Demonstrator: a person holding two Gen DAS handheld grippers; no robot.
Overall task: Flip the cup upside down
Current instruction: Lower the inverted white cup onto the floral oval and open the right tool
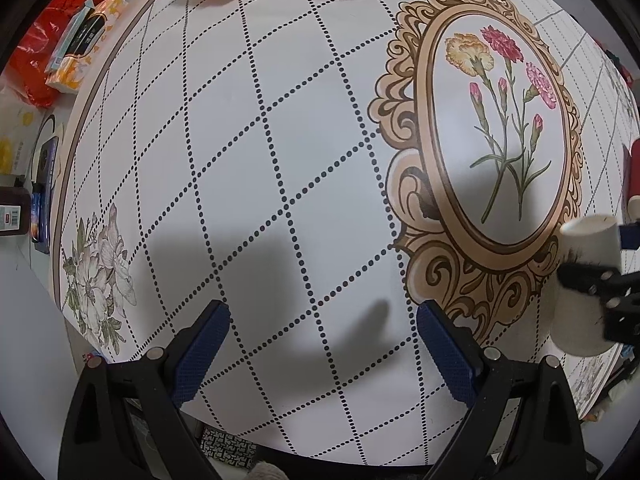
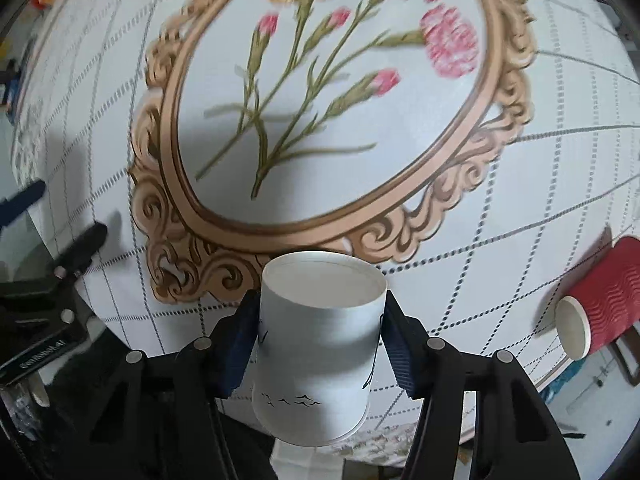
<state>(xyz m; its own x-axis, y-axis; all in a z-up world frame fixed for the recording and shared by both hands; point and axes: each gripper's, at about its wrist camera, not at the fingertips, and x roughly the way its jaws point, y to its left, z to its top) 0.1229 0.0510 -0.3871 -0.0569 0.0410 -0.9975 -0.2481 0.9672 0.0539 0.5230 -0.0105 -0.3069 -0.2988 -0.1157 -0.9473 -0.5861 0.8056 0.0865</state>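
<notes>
Already the white cup (image 2: 320, 344) sits between the right tongs (image 2: 316, 344), closed on its side walls and carrying it above the table (image 2: 500, 184), just on the near side of the flower medallion (image 2: 320, 108). Its long axis runs forward along the fingers, recessed base end toward the medallion and rolled rim nearest the camera, so inverting seems largely a wrist roll. It is a white paper cup with small black birds printed low on its wall. Left tongs (image 1: 320, 356) stand wide open and empty, left of the medallion.

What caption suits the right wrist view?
Right gripper clamps white paper cup above floral tablecloth; red cup lies sideways.
</notes>
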